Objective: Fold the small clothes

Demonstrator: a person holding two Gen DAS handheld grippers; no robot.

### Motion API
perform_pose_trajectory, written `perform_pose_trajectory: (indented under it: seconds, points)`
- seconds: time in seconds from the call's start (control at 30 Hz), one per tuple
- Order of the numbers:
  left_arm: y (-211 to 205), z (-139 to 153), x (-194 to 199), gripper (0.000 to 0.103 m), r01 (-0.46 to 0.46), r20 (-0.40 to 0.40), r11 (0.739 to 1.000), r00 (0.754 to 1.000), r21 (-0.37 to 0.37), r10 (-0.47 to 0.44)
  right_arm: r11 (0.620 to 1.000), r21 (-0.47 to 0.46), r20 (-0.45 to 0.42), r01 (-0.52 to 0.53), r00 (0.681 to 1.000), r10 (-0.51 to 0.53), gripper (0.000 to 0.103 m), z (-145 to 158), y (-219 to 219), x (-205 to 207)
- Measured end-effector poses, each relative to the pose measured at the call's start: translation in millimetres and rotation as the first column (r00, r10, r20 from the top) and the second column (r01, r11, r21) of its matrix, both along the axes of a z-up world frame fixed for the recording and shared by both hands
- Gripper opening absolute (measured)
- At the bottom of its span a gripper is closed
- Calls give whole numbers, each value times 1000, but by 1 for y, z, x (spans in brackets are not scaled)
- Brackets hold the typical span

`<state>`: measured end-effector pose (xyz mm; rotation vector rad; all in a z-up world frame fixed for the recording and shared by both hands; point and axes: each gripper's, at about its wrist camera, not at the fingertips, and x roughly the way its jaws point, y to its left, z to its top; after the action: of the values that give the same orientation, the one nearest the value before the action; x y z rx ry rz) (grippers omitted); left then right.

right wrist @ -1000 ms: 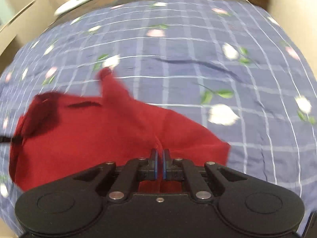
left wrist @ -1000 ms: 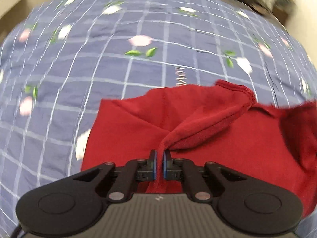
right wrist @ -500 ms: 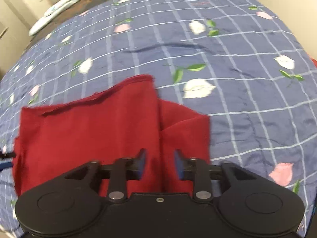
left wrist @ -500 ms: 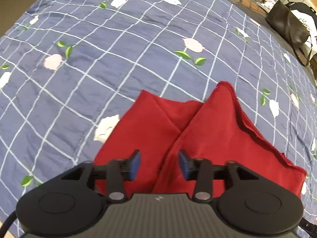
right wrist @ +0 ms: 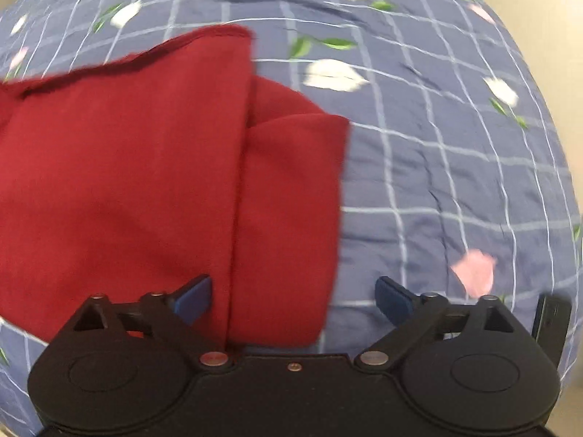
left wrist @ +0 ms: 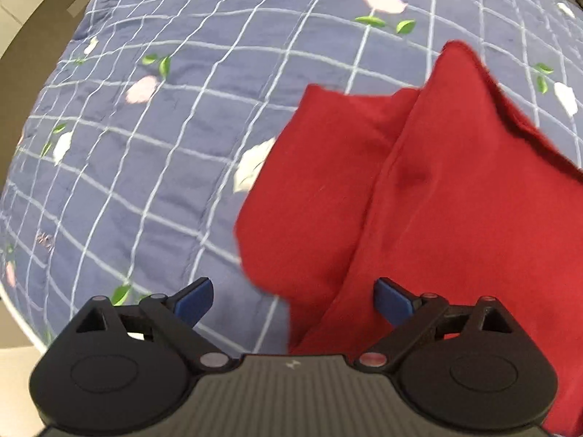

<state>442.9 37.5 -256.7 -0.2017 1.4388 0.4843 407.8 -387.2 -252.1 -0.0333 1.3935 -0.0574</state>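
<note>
A red garment (left wrist: 419,196) lies folded on the blue checked bedspread (left wrist: 153,153), with one layer lapped over another along a diagonal fold. In the left wrist view it fills the right half, and my left gripper (left wrist: 294,300) is open above its near left corner, holding nothing. In the right wrist view the red garment (right wrist: 153,167) covers the left and centre. My right gripper (right wrist: 294,296) is wide open over its near right edge, with nothing gripped. The blue fingertips (right wrist: 195,295) stand far apart.
The bedspread (right wrist: 455,167) carries white grid lines and flower prints, with bare cloth to the left in the left wrist view and to the right in the right wrist view. A dark object (right wrist: 550,322) sits at the right edge by the right gripper. Floor (left wrist: 22,25) shows past the bed's edge.
Both grippers were shut on the red garment a second ago and have let it go. Their jaws have since opened wider, and the garment now lies flat and folded.
</note>
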Motion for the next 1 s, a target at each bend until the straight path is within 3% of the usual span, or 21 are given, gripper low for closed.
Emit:
perform_pose_trajectory:
  seconds: [0.5,0.73,0.9,1.0]
  points:
    - [-10,53,-22,101,62,50,993,996,98,-67,1000,21,-34,-3,999,4,102,12,3,-24]
    - [-8,64,-36,102,71,51,993,996,96,-76,999,40,-80,19,997,-16,102,16,8,-51]
    - [-1,60,-50,102,65,29,997,997,42,-67,995,78,-211,64,976,-46,102,7,17,-71]
    - [7,50,-61,102,64,25,996,998,-60,-63,983,151,-340,107,939,-50,102,-4,25,-85]
